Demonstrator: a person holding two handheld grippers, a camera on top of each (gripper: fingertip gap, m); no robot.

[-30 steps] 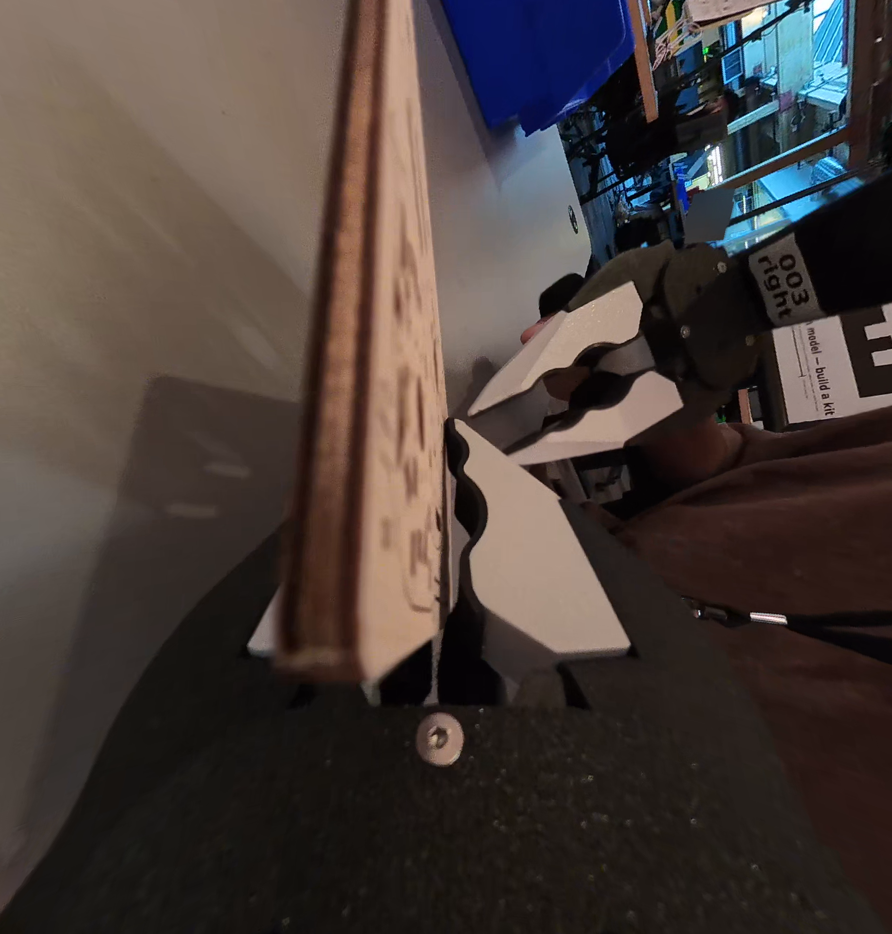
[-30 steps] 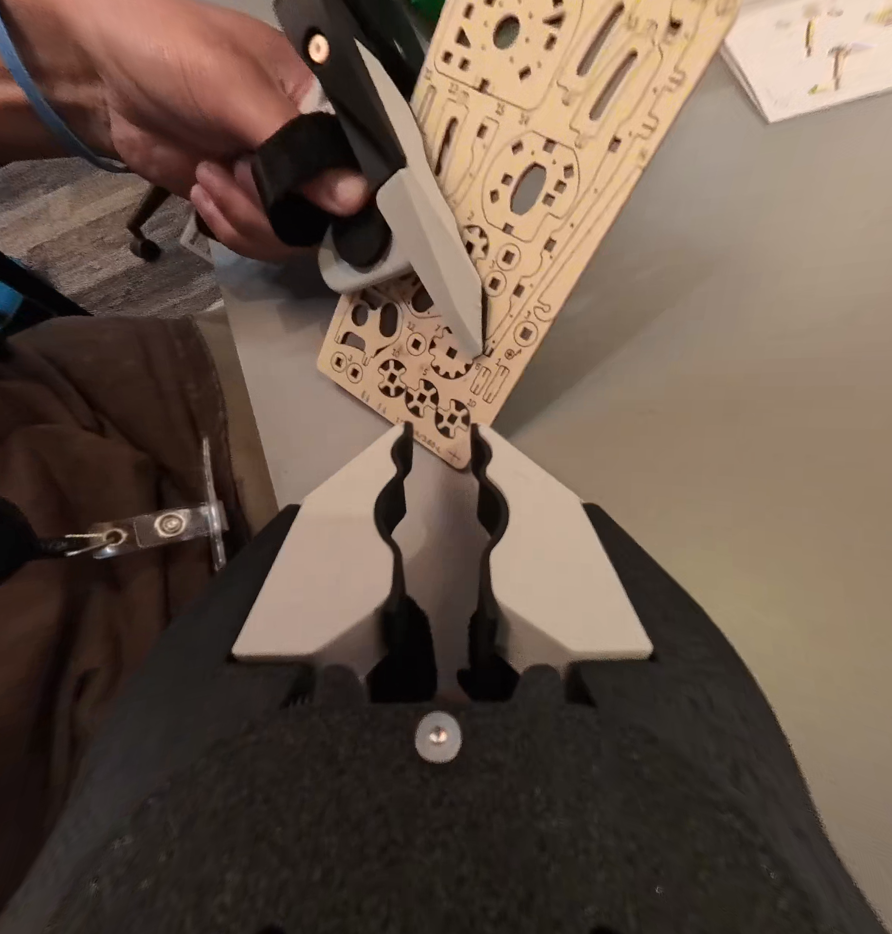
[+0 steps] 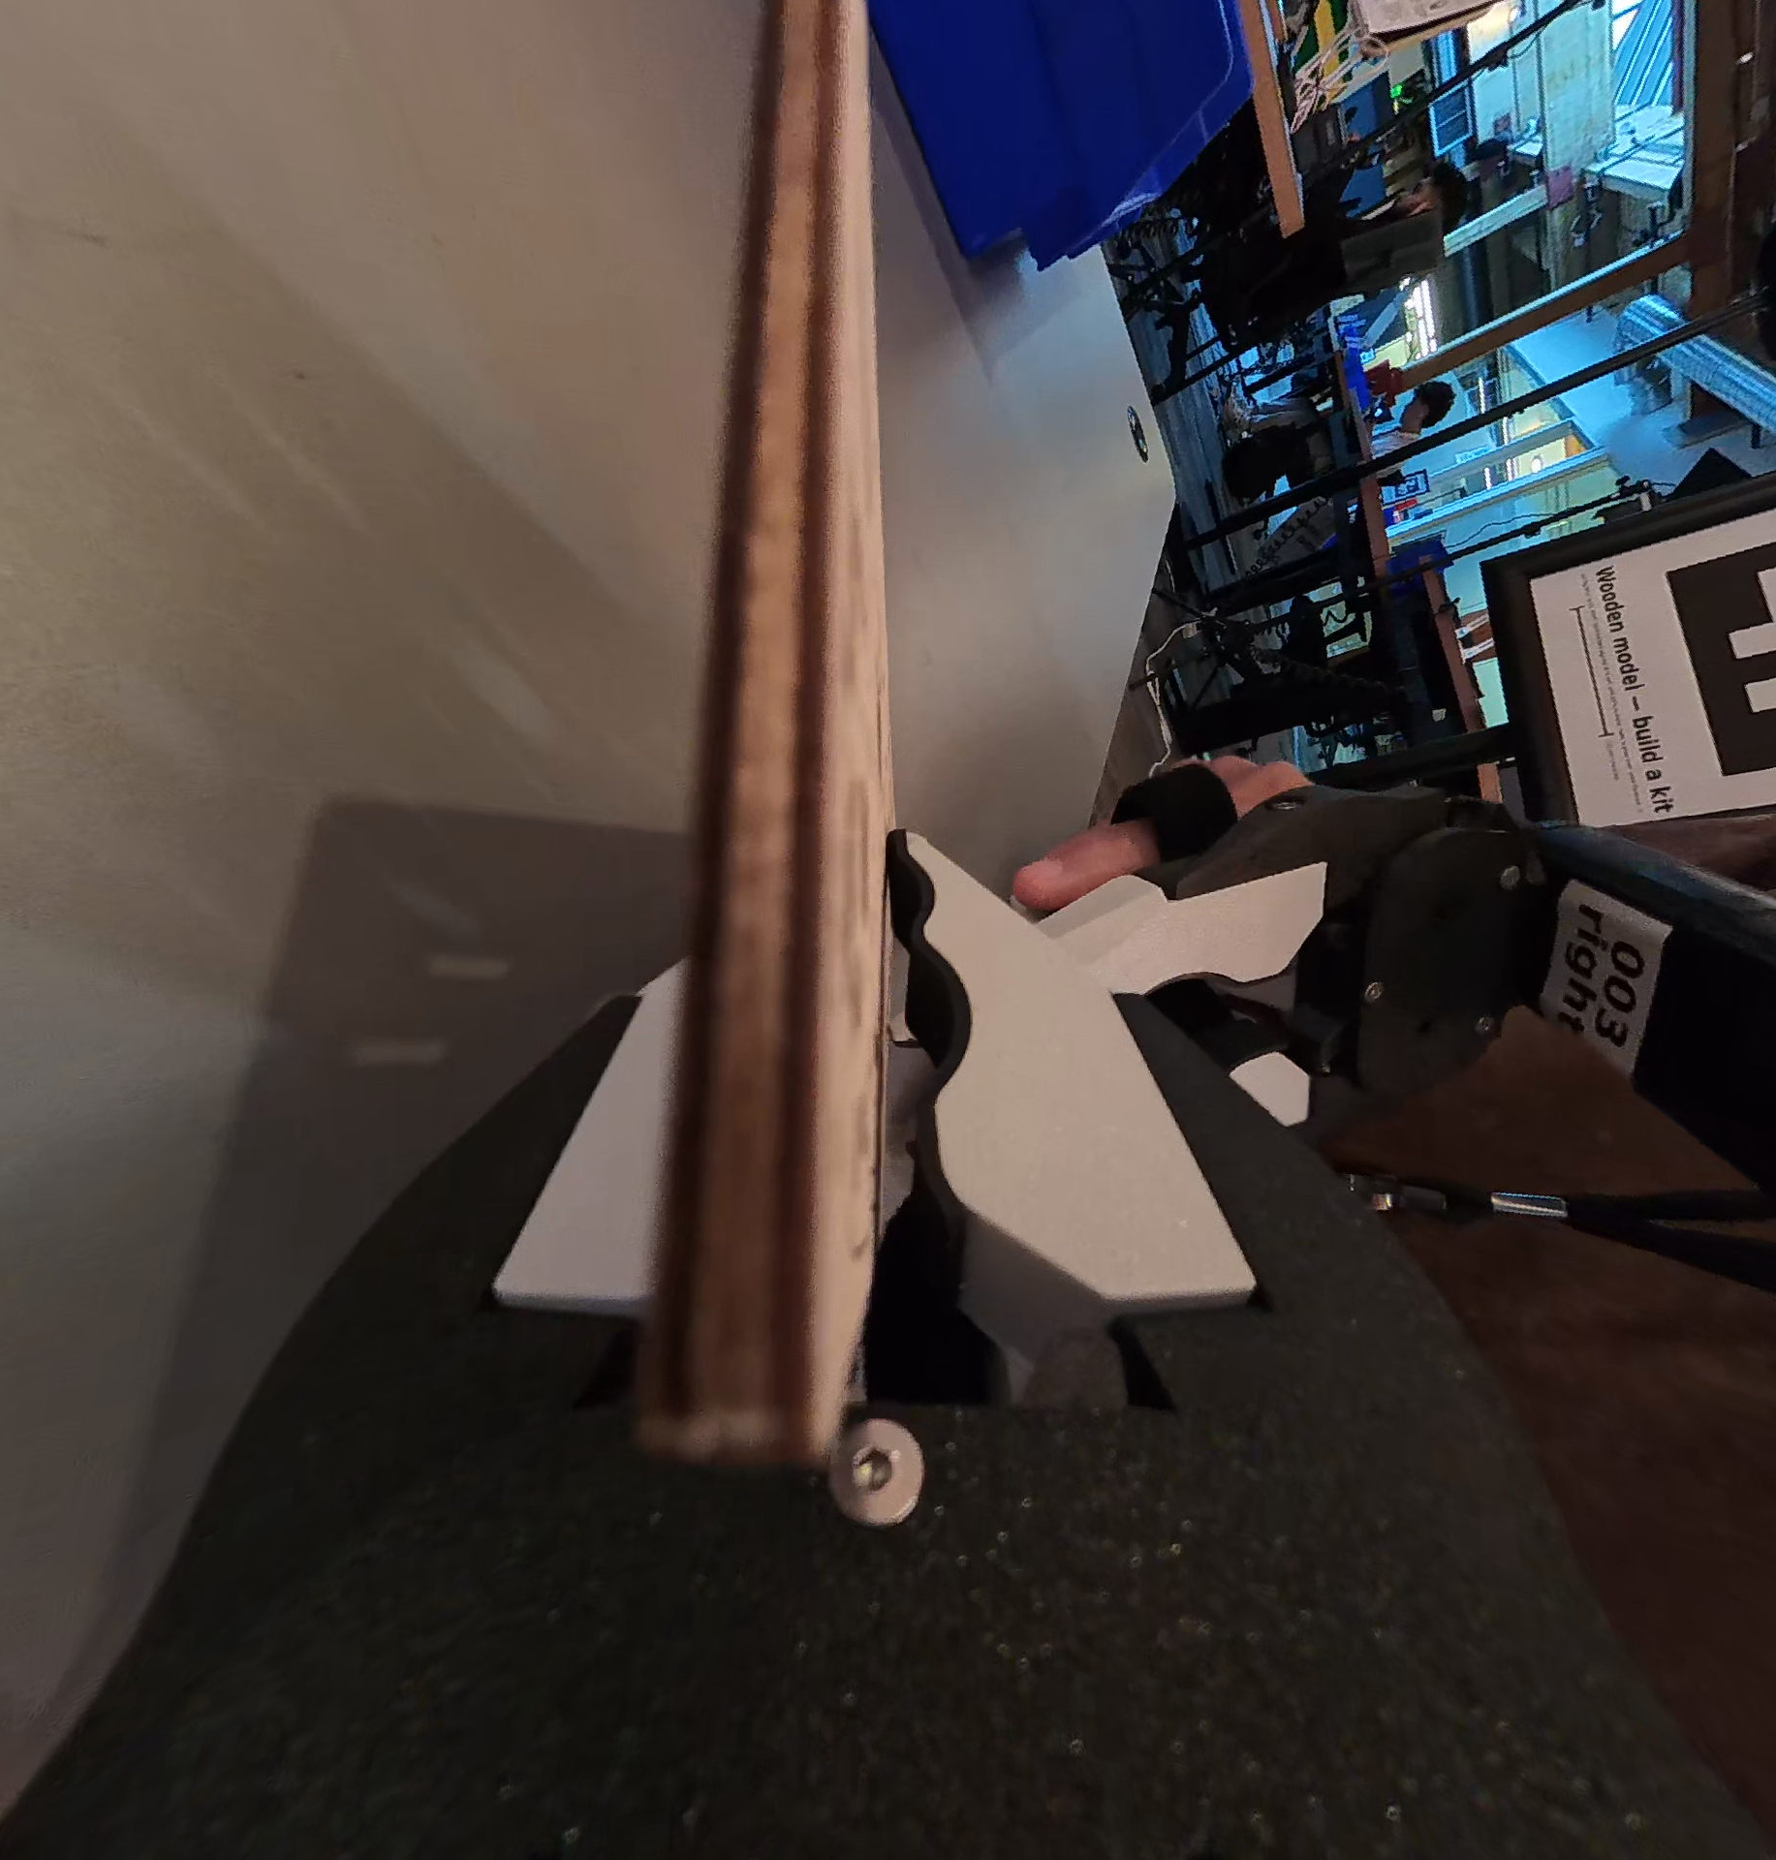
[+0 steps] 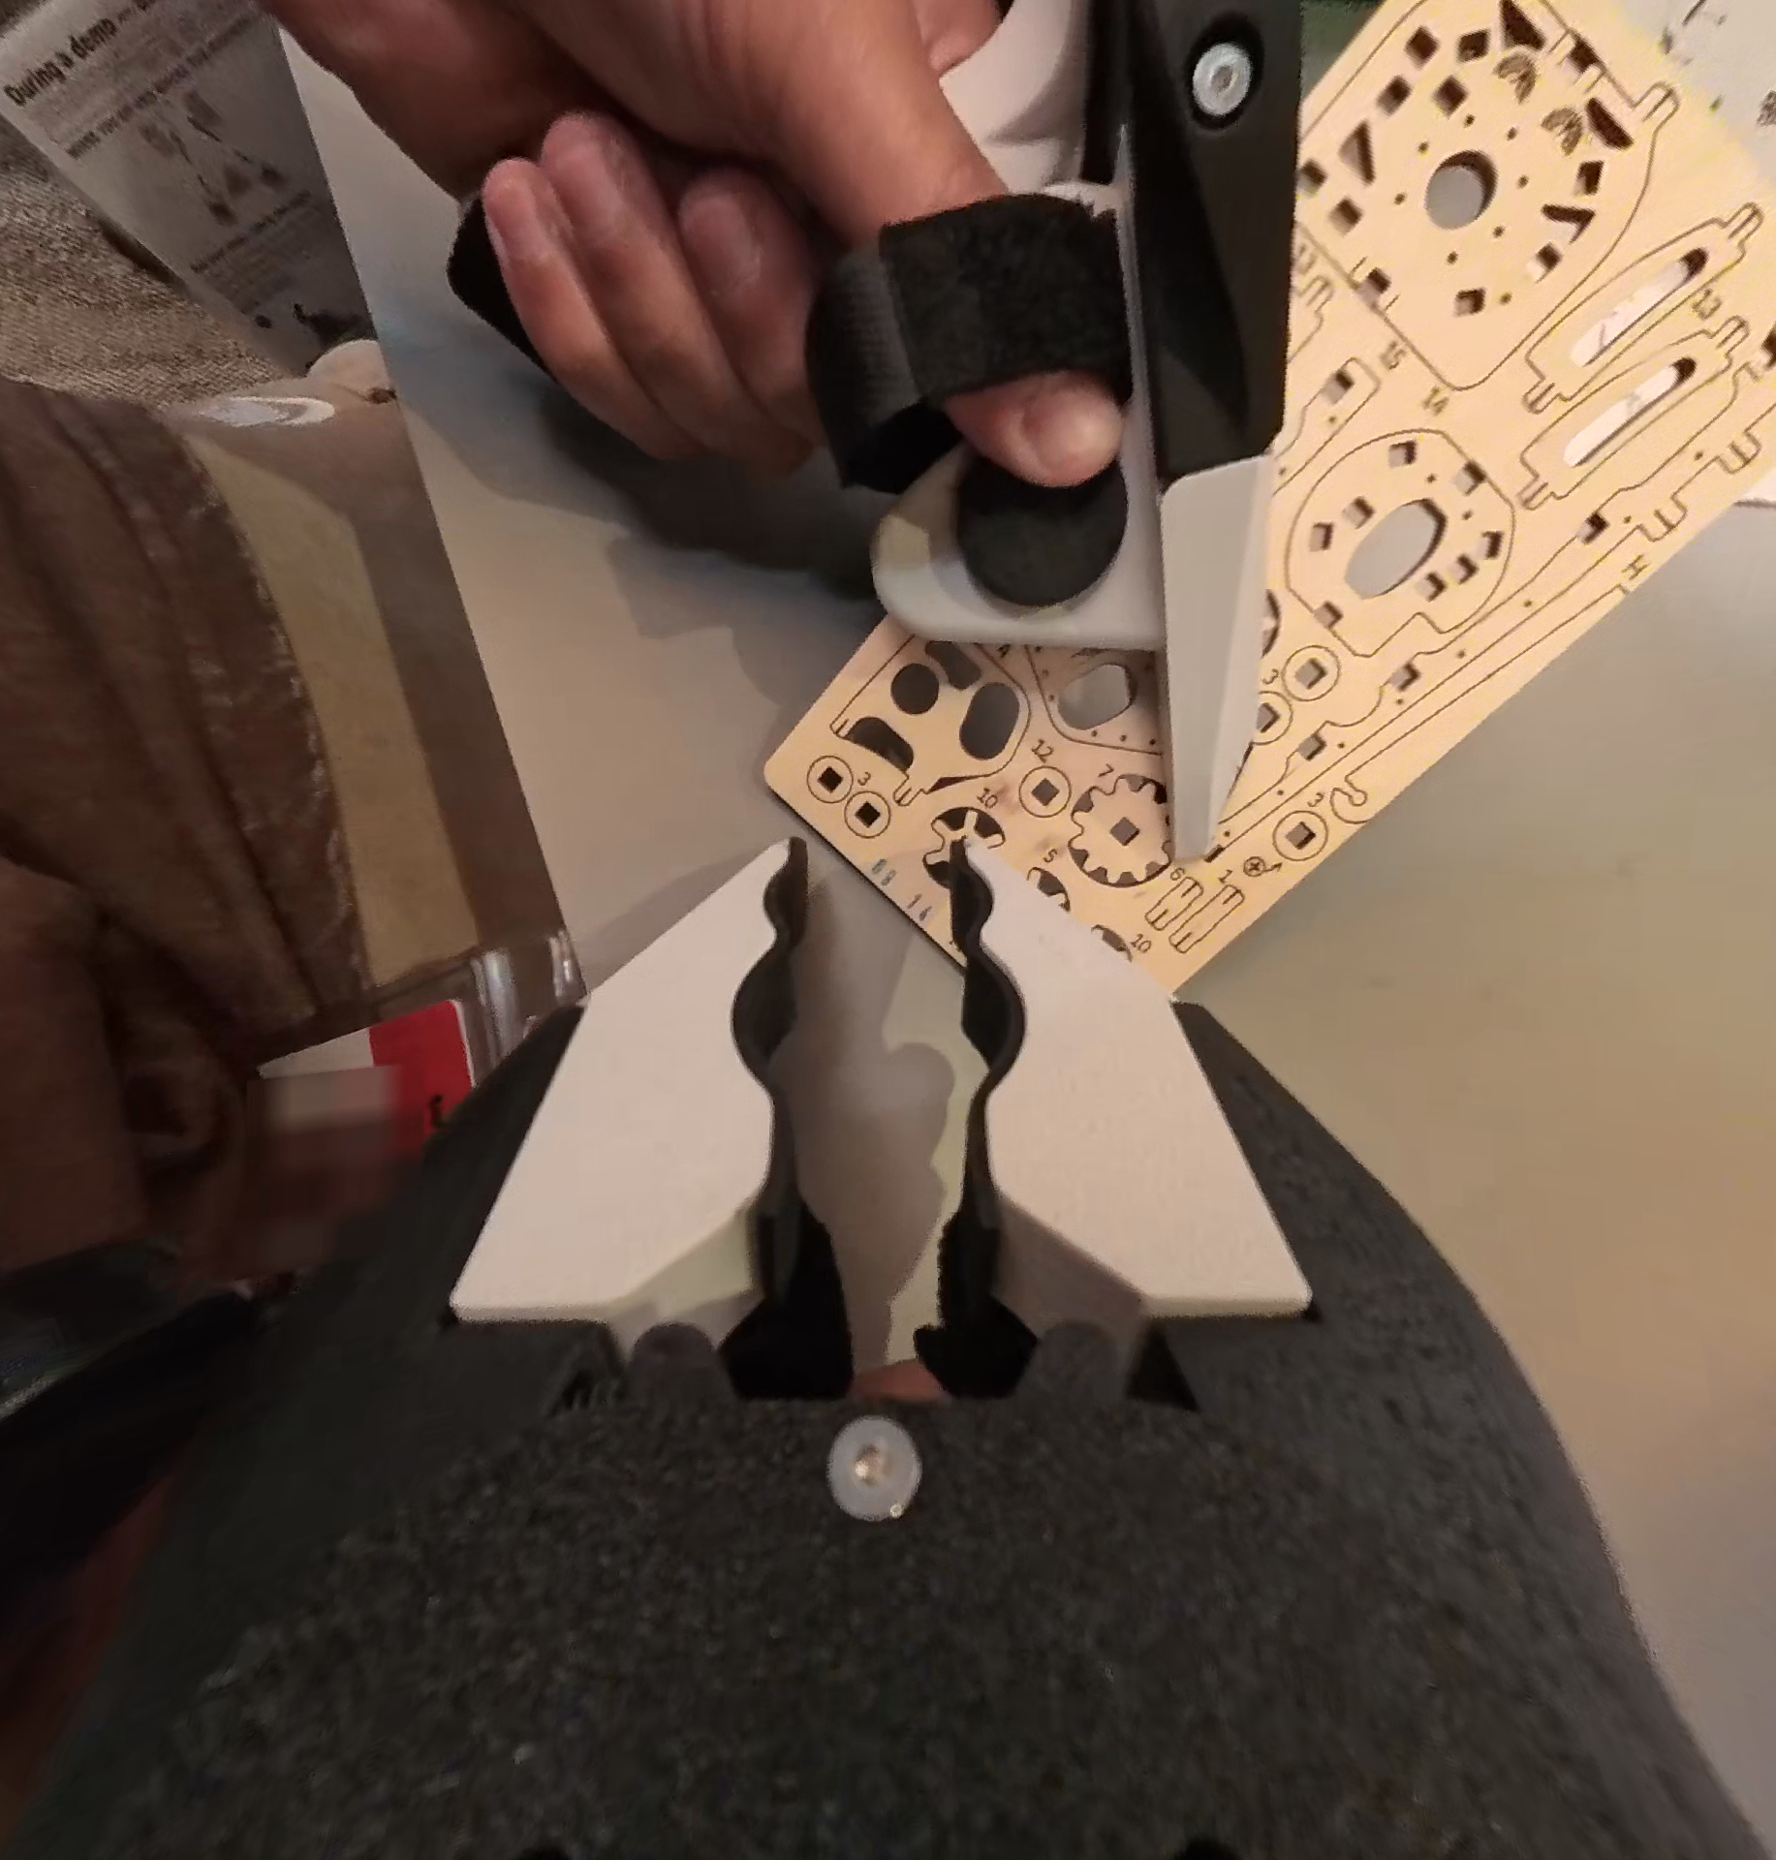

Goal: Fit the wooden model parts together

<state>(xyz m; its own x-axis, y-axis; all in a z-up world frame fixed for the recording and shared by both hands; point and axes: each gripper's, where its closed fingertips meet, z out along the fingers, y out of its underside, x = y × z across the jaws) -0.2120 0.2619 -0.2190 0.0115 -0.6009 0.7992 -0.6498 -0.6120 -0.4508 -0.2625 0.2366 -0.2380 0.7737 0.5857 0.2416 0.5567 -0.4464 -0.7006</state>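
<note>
While the left tongs (image 4: 1201,765) are pinching the thin sheet (image 4: 1447,423) edge-on above the worktop (image 4: 1467,1107), the right tongs (image 4: 878,866) are hanging spread and empty at its corner. Light, stiff plywood, probably brittle around the cutouts; solid margins look safest to grip.

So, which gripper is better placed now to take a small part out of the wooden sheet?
Probably the right gripper: open, empty, its tips at the wooden sheet by the gear parts. The left gripper already holds the sheet.
</note>
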